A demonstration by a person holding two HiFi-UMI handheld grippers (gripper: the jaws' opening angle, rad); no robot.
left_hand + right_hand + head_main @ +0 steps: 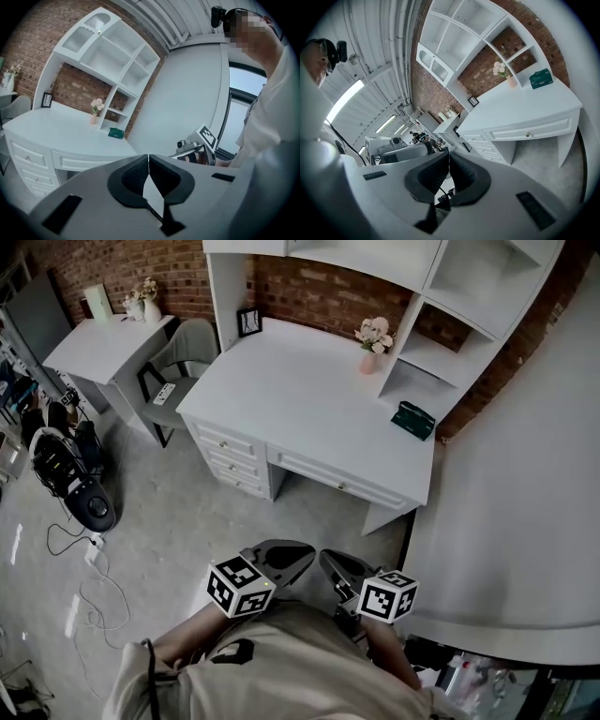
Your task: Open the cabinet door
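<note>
A white desk (309,399) with a shelf hutch stands ahead of me. The hutch's small patterned cabinet door (89,29) is at its top left corner and looks closed; it also shows in the right gripper view (433,61). Both grippers hang low by my body, well short of the desk. My left gripper (298,555) is shut with nothing between its pads (136,173). My right gripper (330,561) is shut and empty too, pads (461,171) pressed together. The right gripper (199,145) shows beside the left one.
On the desk stand a pink flower vase (372,341), a green box (412,420) and a small picture frame (248,322). Drawers (225,457) line its front. A chair (178,367), a second desk (108,343), floor cables (94,587) and a large white panel (525,502) surround me.
</note>
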